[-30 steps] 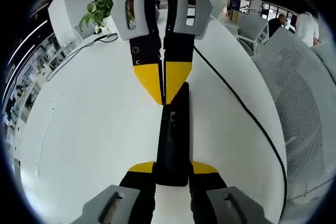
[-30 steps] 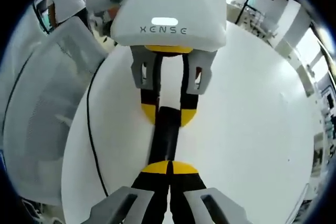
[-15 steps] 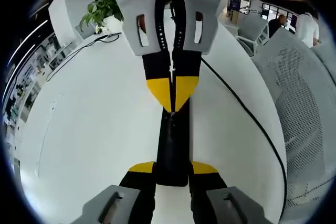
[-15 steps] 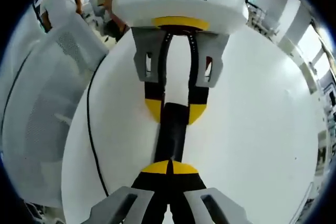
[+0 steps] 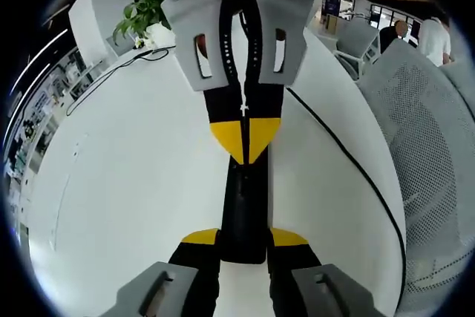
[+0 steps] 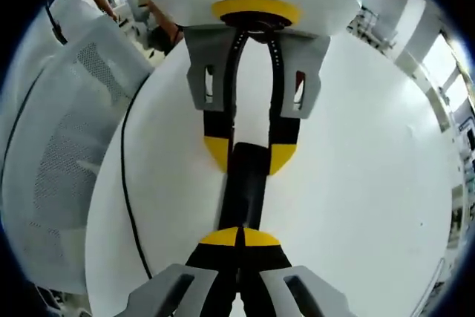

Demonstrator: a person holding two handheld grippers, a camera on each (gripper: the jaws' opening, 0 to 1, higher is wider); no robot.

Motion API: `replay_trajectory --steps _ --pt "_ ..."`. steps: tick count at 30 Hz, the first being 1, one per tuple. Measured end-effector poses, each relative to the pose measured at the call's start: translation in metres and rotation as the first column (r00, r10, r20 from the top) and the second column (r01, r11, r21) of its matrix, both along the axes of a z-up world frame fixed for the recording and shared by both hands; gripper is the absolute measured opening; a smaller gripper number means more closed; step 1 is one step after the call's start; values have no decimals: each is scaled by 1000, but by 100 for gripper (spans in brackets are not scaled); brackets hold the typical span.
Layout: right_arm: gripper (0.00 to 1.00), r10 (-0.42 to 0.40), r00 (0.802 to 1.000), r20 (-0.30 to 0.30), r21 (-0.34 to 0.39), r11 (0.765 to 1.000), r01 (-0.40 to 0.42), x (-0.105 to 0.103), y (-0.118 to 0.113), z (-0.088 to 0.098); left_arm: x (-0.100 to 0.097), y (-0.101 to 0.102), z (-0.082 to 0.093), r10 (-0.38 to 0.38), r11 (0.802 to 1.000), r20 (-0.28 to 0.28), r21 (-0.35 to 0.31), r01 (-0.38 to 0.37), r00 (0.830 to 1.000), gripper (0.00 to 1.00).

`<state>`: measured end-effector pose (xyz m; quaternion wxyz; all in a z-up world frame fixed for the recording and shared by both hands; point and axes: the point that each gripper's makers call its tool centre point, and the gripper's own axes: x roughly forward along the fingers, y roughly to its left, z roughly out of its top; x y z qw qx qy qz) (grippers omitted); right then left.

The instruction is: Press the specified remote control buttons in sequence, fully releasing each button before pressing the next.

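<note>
Mid-press: left claw [image 5: 245,239] clamped on slim black plastic remote control [image 5: 245,206] over white table [image 5: 133,183], right claw [image 6: 239,237] closed empty, tips on buttons; next, lift clear.

Black remote control [image 5: 243,213], long and slim, lies flat on the white table, its length running straight away along the left gripper view's centre line. Near end sits clamped between two yellow-tipped jaws; closed yellow jaw tips touch its top face mid-length. In the right gripper view the remote control [image 6: 243,189] shows as a plain dark bar; button detail not resolvable.

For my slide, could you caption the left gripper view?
Left tool holds black remote; right tool, shut, presses it.
</note>
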<state>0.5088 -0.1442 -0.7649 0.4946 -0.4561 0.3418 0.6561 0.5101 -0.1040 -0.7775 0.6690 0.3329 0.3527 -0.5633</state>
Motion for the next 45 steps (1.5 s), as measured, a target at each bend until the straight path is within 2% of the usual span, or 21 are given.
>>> replay_trajectory --steps 24,30,36,45 --pt "0 21 1000 -6 -16 1000 -21 0 0 -6 -2 -3 -1 1 1000 -7 -11 -1 1000 23" --pt "0 8 1000 -19 -28 1000 -8 0 0 -7 -1 -3 -1 -1 1000 -6 -14 1 1000 23" --pt "0 -13 999 -30 -8 1000 13 -1 0 -7 -1 -3 -2 -3 1000 -9 -12 3 1000 23" --pt "0 -14 1000 -21 -3 1000 14 -1 1 -6 -1 -2 -1 3 1000 -9 -4 -3 1000 23"
